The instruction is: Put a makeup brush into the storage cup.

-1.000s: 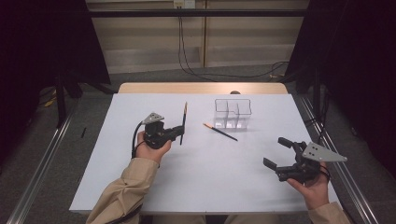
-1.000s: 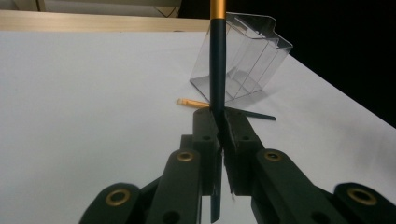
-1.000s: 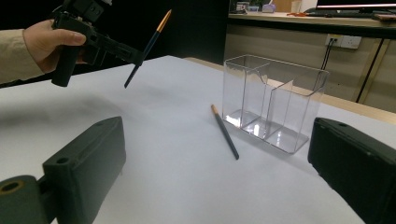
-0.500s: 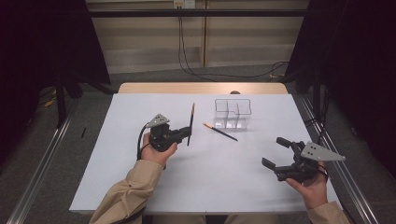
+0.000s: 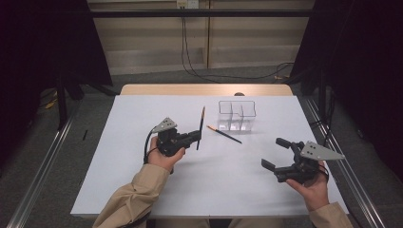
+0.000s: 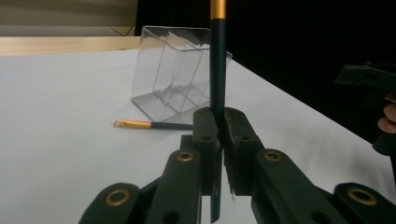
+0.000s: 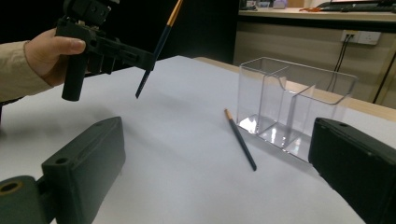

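My left gripper [image 5: 196, 135] is shut on a dark pencil [image 5: 200, 127] with an orange band and holds it nearly upright above the white table, left of a clear divided holder [image 5: 236, 114]. In the left gripper view the pencil [image 6: 217, 60] rises from between the closed jaws, with the holder [image 6: 173, 70] behind it. A second dark pencil [image 5: 224, 134] lies flat on the table just in front of the holder. My right gripper [image 5: 273, 153] stands open at the table's right front, with nothing between its jaws. In the right gripper view the lying pencil [image 7: 240, 139] is beside the holder [image 7: 289, 105].
The white sheet [image 5: 142, 180] covers the table, with a strip of wood [image 5: 199, 89] bare at the far edge. Metal rails [image 5: 43, 166] run along both sides on the floor. Cables hang at the back wall.
My left gripper has carried the pencil to the right, closer to the lying pencil and the holder. The right gripper has hardly moved.
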